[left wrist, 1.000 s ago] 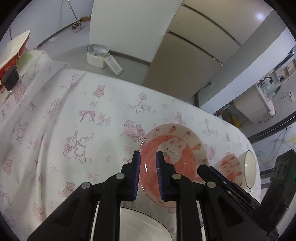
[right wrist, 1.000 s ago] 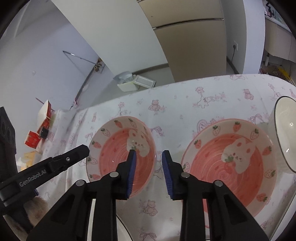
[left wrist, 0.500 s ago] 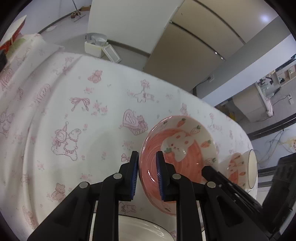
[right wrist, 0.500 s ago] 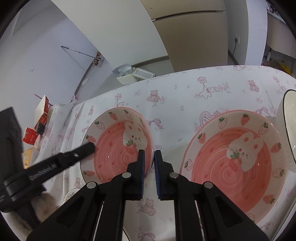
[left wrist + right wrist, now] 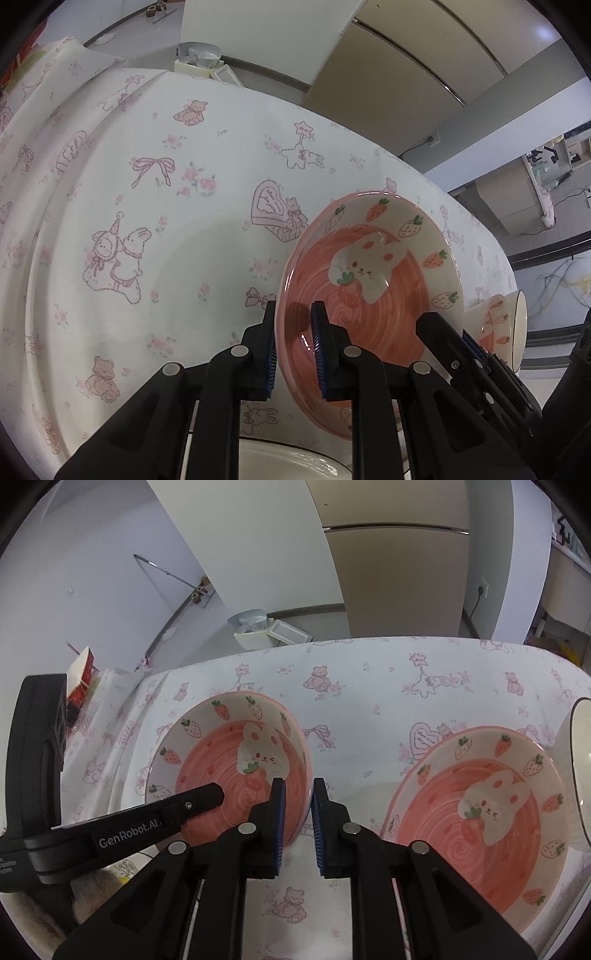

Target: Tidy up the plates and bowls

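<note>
A pink strawberry-and-rabbit bowl (image 5: 373,280) is held off the table, tilted, by both grippers. My left gripper (image 5: 293,350) is shut on its left rim. My right gripper (image 5: 297,821) is shut on its right rim; the bowl shows in the right wrist view (image 5: 229,764) with the left gripper's finger (image 5: 192,803) across it. A second, larger pink strawberry bowl (image 5: 480,819) rests on the tablecloth to the right. A white bowl with a dark rim (image 5: 576,775) stands at the far right, touching it.
The table wears a white cloth with pink prints (image 5: 166,206). A white dish rim (image 5: 288,458) shows under the left gripper. A red and white box (image 5: 79,675) stands at the table's far left. A white bin (image 5: 258,631) sits on the floor beyond.
My right gripper closed on the small bowl's right rim. Both grippers then lifted the bowl and tilted it up off the cloth.
</note>
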Action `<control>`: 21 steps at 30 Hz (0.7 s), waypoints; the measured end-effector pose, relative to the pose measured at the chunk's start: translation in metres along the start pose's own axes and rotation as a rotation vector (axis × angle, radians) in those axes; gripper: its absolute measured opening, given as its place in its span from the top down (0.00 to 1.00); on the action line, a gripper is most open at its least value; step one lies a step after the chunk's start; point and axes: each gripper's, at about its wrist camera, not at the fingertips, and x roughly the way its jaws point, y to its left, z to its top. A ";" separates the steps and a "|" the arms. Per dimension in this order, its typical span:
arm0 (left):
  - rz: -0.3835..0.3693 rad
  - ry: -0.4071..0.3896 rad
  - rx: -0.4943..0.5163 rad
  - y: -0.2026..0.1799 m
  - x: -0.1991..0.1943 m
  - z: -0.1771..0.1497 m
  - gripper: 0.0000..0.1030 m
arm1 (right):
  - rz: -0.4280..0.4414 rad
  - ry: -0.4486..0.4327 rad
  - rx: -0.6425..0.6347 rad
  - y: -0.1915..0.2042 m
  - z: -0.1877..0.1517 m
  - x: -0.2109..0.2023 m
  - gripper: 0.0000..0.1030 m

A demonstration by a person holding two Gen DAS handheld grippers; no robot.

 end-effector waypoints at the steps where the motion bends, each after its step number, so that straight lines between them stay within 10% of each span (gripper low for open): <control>1: 0.009 -0.003 0.005 -0.002 0.000 0.000 0.84 | -0.002 0.001 0.000 0.000 0.000 0.000 0.88; 21: -0.043 -0.207 0.113 -0.036 -0.088 -0.016 0.85 | 0.044 -0.173 -0.019 0.006 0.004 -0.081 0.89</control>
